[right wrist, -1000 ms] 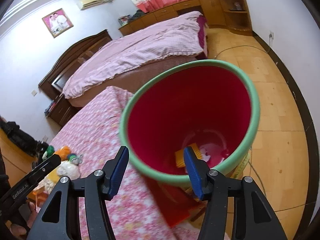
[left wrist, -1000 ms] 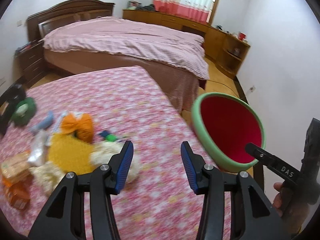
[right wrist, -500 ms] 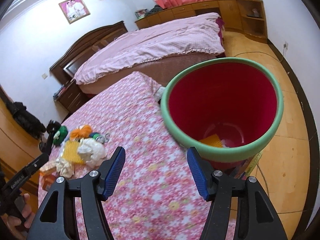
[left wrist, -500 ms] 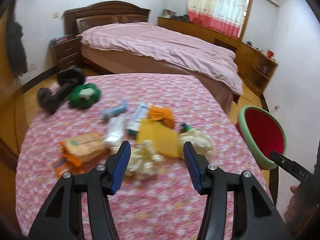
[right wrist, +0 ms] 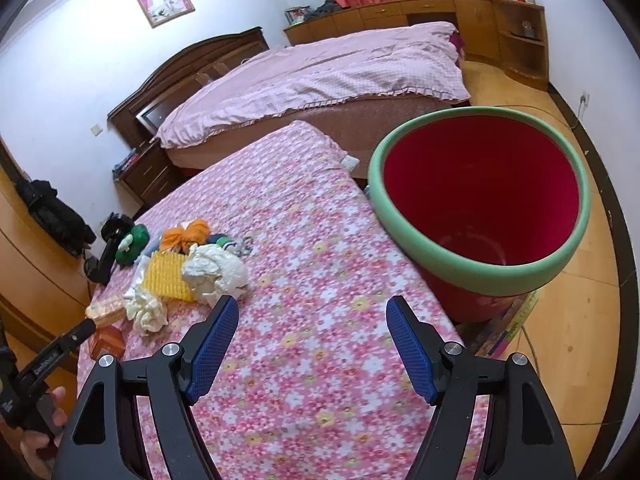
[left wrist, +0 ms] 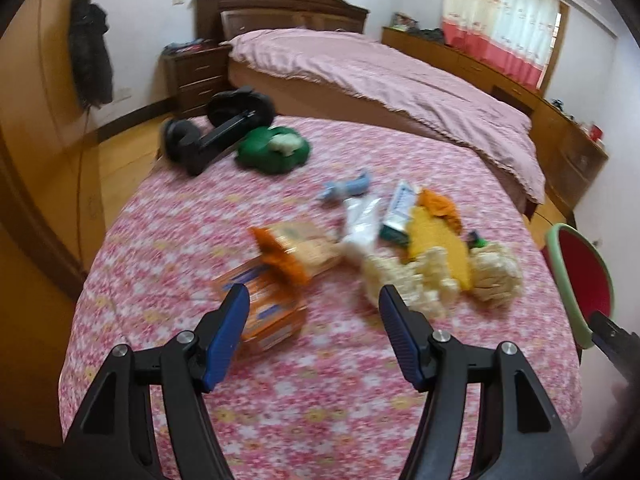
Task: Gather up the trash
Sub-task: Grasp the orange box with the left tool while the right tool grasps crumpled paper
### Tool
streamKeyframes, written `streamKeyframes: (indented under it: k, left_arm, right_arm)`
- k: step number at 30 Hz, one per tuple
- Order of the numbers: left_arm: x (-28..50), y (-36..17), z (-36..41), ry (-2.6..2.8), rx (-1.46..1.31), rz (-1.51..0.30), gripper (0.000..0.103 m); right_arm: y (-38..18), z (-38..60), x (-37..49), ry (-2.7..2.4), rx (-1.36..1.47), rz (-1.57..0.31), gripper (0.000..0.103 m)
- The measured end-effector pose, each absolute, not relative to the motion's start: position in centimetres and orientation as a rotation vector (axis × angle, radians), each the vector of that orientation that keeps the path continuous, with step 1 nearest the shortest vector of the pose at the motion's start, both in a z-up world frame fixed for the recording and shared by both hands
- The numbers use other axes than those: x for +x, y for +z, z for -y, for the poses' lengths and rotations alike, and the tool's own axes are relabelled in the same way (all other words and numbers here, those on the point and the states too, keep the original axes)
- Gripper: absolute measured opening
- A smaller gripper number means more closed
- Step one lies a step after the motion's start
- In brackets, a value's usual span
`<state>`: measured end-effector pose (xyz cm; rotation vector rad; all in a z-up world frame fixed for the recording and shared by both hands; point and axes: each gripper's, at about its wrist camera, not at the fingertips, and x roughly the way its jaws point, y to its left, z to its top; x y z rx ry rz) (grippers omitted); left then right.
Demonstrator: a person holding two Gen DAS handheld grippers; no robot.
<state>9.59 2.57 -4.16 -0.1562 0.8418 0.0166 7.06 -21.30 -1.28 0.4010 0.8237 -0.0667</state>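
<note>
Left gripper (left wrist: 312,306): swung from the bin back over the trash pile (left wrist: 400,248); jaws have just been opening, nothing between them.
Right gripper (right wrist: 310,322): jaws widened too, released, empty.
Bin (right wrist: 480,280): beside the tabletop (right wrist: 304,248).
Meaning: next pickup begins.

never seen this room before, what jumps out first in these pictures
A heap of trash lies in the middle of the pink flowered table: crumpled paper, wrappers, an orange box. Beside the table's right edge stands a big red bin with a green rim. Behind both is a bed under a pink cover.
</note>
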Motion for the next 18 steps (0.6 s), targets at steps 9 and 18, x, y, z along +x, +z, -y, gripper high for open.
streamKeyframes:
  k: [9, 18]
  left_arm:
    - [10.4, -6.4, -3.9, 0.087, -0.188, -0.865, 0.067]
    - [11.3, -8.0, -4.6, 0.102, -0.194, -0.852, 0.065]
  right_arm:
    - [-2.0, 19.4, 8.5, -0.042, 0.382, -0.809, 0.079]
    - [-4.0, 18.3, 11.7, 0.065, 0.496, -0.809, 0.103]
